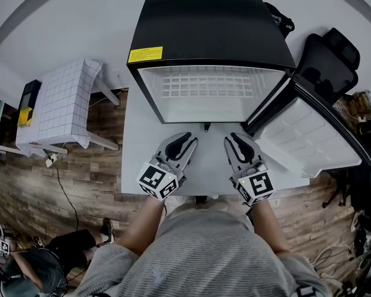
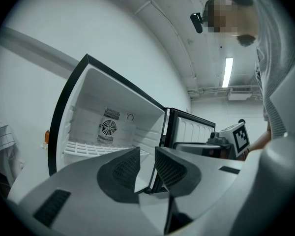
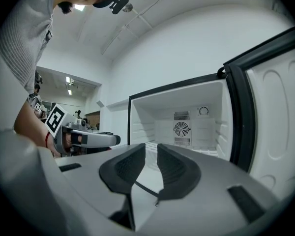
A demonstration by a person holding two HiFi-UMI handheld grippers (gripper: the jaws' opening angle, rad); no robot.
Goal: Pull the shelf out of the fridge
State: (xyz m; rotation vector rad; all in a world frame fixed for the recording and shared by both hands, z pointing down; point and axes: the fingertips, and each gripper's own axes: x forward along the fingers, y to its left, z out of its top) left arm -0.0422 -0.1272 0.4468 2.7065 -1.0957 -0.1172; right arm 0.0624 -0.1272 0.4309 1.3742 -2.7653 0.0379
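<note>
**L gripper** (image 1: 184,140) (image 2: 147,154): released, jaws a little apart, nothing btwn pads. Lies level over grey table (image 1: 133,159), tips toward fridge opening, clear of it.

**R gripper** (image 1: 235,142) (image 3: 151,151): same state, jaws slightly parted, empty. Sits beside L gripper, the two near each other, both in front of the opening.

**Shelf** (image 1: 207,82) (image 2: 88,149): white wire grid, inside fridge, seated in side-wall rails, level. No gripper touching it.

**Fridge** (image 1: 210,23): small black unit w/ white interior, on the table. Yellow label (image 1: 144,54) on top, front-left corner. Round fan vent (image 2: 108,128) on back wall above shelf.

**Door** (image 1: 309,135): swung wide open to the right, white moulded liner showing.

**Surrounds:** black office chair (image 1: 328,57) behind door; small table w/ white grid cloth (image 1: 62,104) at left; wood-plank floor (image 1: 80,166).
</note>
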